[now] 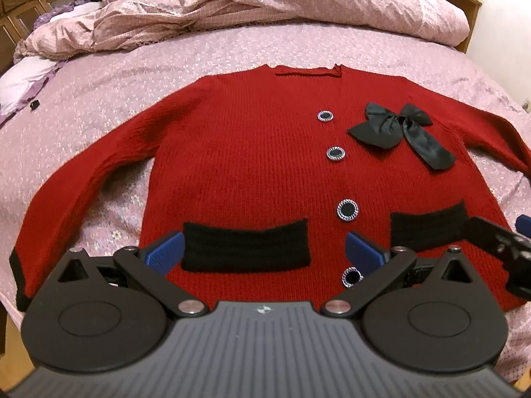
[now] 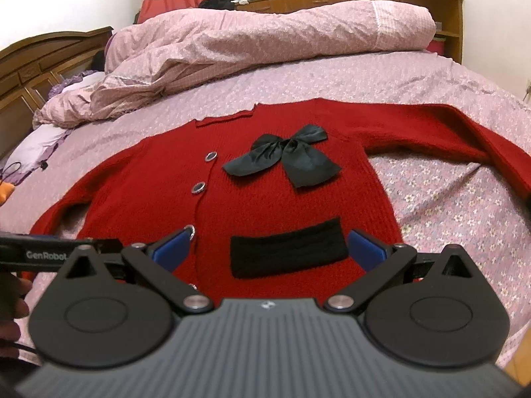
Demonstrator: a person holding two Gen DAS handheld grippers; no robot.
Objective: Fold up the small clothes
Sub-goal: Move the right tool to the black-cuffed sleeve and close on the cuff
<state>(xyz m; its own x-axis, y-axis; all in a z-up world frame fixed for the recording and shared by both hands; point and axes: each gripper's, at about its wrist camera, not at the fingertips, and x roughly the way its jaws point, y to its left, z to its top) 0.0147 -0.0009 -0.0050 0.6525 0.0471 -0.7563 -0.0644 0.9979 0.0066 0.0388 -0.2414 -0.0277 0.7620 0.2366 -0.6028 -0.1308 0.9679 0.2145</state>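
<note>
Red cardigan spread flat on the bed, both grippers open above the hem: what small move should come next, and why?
Probably lower the left gripper toward the left sleeve to fold it in. The red cardigan lies flat and buttoned, both sleeves spread out on the bedsheet, nothing folded yet. The right gripper is also open and holding nothing.

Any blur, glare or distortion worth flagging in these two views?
Left wrist view: strong fisheye bending of the bed, cardigan sharp, no glare. Right wrist view: same bending, the hand at the left edge is blurred and dark.
</note>
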